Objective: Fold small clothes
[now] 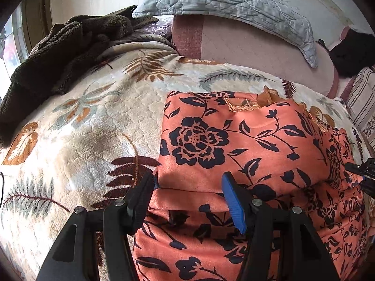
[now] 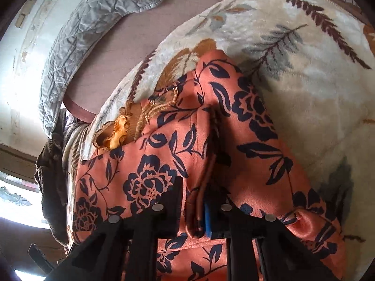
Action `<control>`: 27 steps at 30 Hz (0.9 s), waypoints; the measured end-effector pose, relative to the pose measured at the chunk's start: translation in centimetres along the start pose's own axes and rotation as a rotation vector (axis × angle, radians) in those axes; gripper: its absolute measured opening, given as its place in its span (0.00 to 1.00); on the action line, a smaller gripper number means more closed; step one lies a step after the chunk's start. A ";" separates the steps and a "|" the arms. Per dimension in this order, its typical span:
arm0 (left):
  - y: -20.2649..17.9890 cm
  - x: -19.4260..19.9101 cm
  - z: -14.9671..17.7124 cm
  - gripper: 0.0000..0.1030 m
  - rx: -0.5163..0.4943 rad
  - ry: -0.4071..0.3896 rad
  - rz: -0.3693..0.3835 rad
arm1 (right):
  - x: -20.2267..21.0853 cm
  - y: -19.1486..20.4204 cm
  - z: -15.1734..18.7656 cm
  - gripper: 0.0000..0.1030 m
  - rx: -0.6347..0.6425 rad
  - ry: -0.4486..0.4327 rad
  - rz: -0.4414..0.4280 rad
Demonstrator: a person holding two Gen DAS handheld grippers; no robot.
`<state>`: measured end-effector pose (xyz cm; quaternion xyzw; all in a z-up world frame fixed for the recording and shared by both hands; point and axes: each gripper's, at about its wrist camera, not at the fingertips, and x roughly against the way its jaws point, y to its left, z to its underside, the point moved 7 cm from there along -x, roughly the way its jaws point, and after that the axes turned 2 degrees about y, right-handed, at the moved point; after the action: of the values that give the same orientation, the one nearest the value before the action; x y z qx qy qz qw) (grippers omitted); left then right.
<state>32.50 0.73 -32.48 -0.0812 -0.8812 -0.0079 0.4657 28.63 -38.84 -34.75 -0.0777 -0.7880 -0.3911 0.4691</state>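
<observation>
Here we are working partway through the fold: the orange floral garment is lying on the leaf-patterned blanket on the bed, doubled into stacked layers, with its gold lace trim peeking out at the far edge. Our left tool is hovering wide apart over the near-left corner, gripping nothing. Our right tool is pinching a bunched fold of the garment's edge. We judge at least one more fold and some smoothing are remaining. We are seeing no containers anywhere.
</observation>
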 end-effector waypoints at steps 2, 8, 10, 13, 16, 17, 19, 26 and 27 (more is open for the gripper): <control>0.0 -0.3 0.2 0.59 -0.003 0.014 -0.011 | 1.6 0.7 -0.7 0.09 0.050 -0.076 0.013; -0.7 -1.8 1.3 0.59 -0.065 0.080 -0.049 | 4.0 -1.2 -2.6 0.09 0.074 -0.159 0.144; -1.0 -2.0 1.4 0.59 -0.094 0.087 -0.063 | 2.6 -3.2 -2.5 0.09 0.040 -0.092 0.204; -1.2 -2.0 1.5 0.60 -0.121 0.088 -0.087 | 1.4 -5.3 -2.4 0.11 -0.045 -0.004 0.160; -0.9 -1.8 1.3 0.60 -0.107 0.085 -0.090 | 3.5 -5.7 -3.3 0.13 -0.109 -0.047 0.115; -1.0 -1.4 1.1 0.60 -0.104 0.072 -0.090 | 4.6 -5.9 -3.8 0.15 -0.112 -0.099 0.127; -1.4 -0.4 0.5 0.60 -0.112 0.019 -0.078 | 6.4 -5.8 -4.6 0.19 -0.097 -0.196 0.136; -4.6 2.2 -0.9 0.61 -0.155 -0.115 0.016 | 4.0 -1.1 -4.0 0.19 0.028 -0.136 -0.026; -5.0 1.8 -0.7 0.63 -0.171 -0.104 0.008 | 3.1 -0.6 -3.6 0.19 0.035 -0.119 -0.024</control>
<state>31.33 -4.05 -30.33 -0.1243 -0.9000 -0.0771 0.4107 29.04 -42.51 -31.69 -0.0833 -0.8222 -0.3772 0.4180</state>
